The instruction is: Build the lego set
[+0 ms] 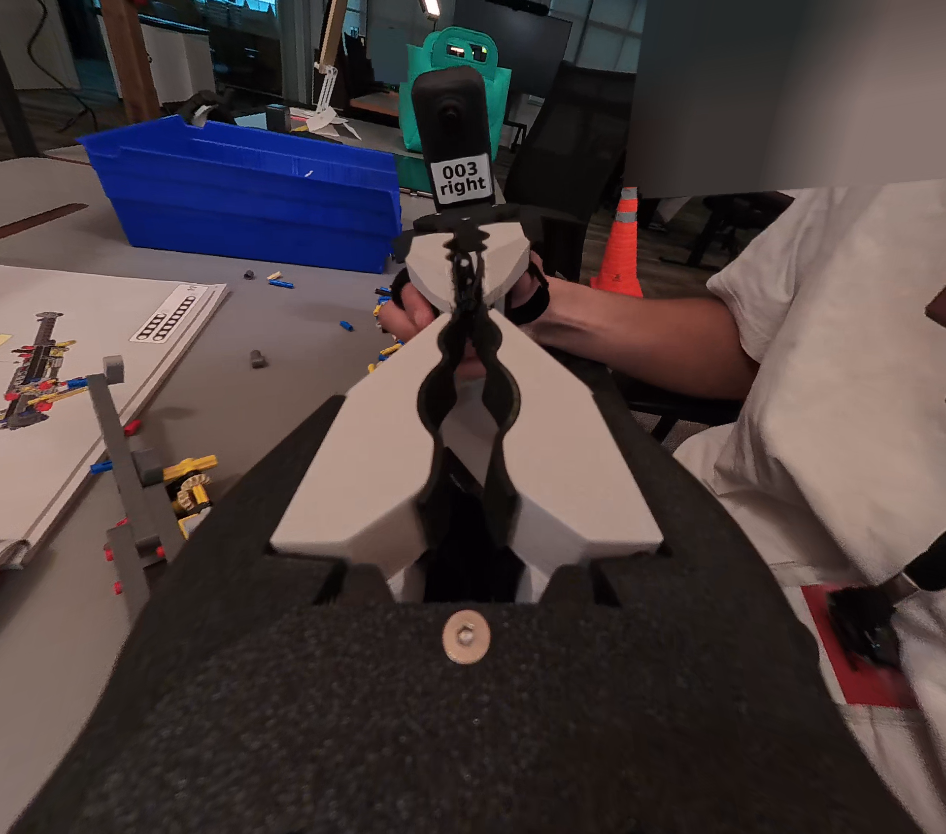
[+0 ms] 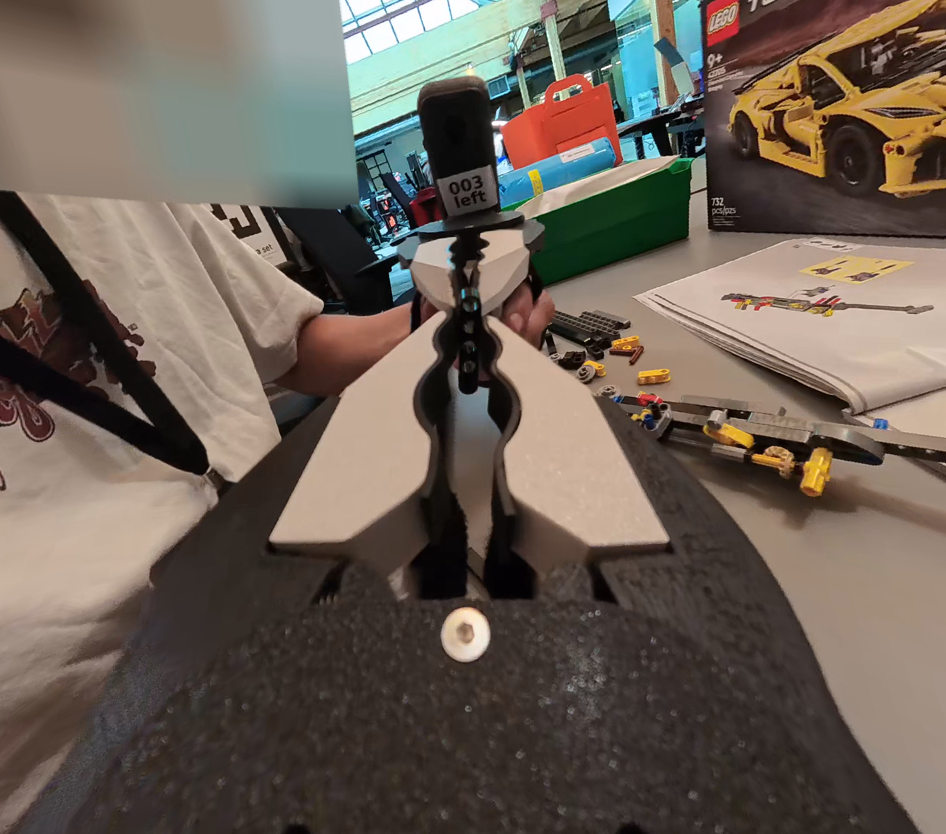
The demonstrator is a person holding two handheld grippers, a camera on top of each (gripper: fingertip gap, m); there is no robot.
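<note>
Right wrist view: both grippers [image 2: 467, 323] meet tip to tip, pinching a black beam [image 2: 468, 356] lengthwise; chassis [image 2: 742, 438] lies right

**Colours on the Table**

The bin [image 1: 245, 190] is bright blue; the tray [image 2: 614, 215] green. Both grippers — left gripper [image 1: 468, 323] and right gripper [image 2: 468, 333] — are pale grey on speckled black. The half-built model [image 2: 757, 441] mixes grey beams with yellow, red and blue bits. The traffic cone [image 1: 619, 246] — orange, grey-banded.
</note>
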